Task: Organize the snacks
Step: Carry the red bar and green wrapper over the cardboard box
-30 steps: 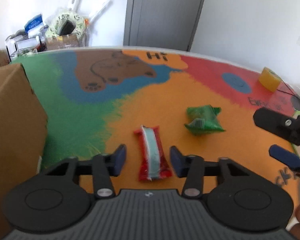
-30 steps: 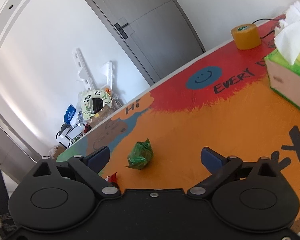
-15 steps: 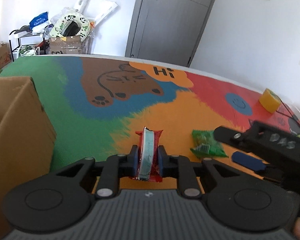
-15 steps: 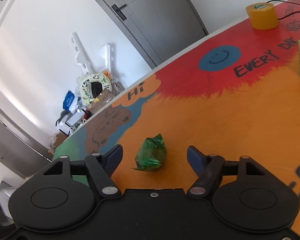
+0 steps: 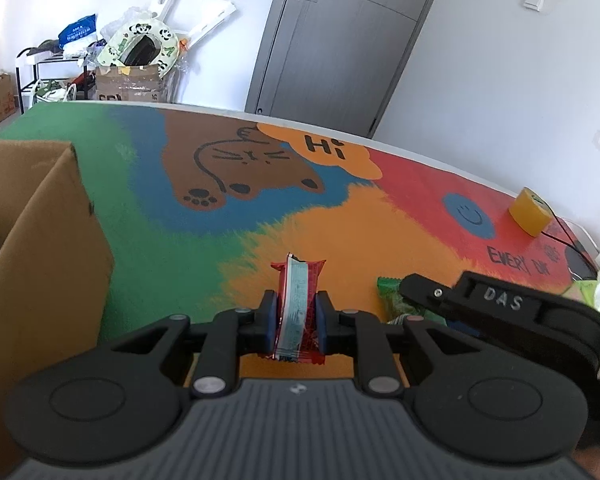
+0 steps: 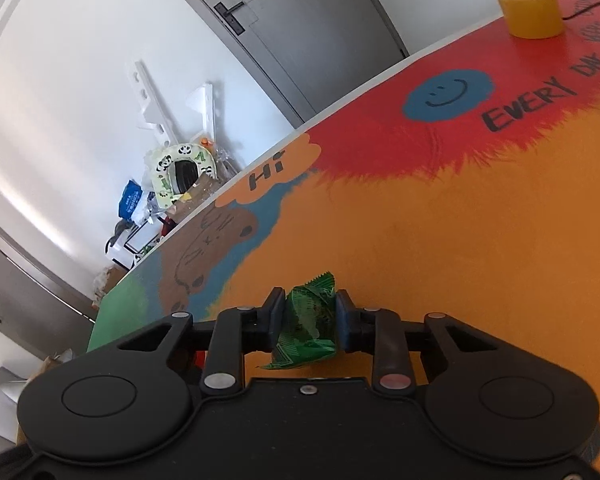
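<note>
the left claw is closed on the red snack packet. the packet stands on its long edge between the two blue pads, with its pale blue middle stripe turned to the camera, and its far end sticks out past the fingertips above the orange part of the worktop. whether the packet's lower edge touches the worktop i cannot tell.

the right claw has just been closing, and its pads now press on both sides of the green snack packet. the packet is crumpled between them; one corner points up past the fingertips and the lower end hangs toward the claw body. in the left wrist view the right claw comes in from the right side, just beside the left one, and part of the green snack packet shows under its black finger.

a cardboard box stands at the left side, on the green area of the worktop, near the left claw. a yellow tape roll sits on the far red part of the worktop, well apart from both packets, with a black cable next to it. behind the worktop there is a grey door.
</note>
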The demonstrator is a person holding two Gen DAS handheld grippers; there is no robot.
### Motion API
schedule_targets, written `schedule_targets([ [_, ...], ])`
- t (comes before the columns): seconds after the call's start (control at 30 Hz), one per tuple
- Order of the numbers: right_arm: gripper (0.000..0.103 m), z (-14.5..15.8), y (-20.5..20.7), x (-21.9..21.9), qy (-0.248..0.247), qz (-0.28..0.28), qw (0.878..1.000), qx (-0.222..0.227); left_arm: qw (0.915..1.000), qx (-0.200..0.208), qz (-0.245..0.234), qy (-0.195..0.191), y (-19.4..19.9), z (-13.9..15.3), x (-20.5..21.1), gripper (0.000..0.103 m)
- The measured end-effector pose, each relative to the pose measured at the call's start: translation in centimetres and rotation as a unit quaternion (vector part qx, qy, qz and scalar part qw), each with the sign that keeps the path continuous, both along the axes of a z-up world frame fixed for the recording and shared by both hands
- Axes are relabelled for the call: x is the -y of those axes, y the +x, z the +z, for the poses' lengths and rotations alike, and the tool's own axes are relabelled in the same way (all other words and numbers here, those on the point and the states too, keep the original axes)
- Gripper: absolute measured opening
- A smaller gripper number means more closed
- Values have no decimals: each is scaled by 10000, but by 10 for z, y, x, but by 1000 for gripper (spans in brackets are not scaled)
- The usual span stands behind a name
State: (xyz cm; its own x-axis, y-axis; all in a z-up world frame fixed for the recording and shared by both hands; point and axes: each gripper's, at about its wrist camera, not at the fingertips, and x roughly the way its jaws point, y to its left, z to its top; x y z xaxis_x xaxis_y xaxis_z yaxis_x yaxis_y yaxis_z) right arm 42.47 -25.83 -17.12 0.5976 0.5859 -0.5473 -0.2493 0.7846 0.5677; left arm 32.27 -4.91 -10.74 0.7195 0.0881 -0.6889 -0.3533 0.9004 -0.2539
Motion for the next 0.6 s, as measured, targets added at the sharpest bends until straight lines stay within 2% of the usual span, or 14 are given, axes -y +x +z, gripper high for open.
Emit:
schedule_targets([
  [0.4,27,4,-62,49,573,-545,9968,122,9992,141,-357,-125,-39,12,23,19],
  [0.6,27,10,-96,67,719,-794,9935,394,9984,275,-495,-89,-67,23,29,19],
])
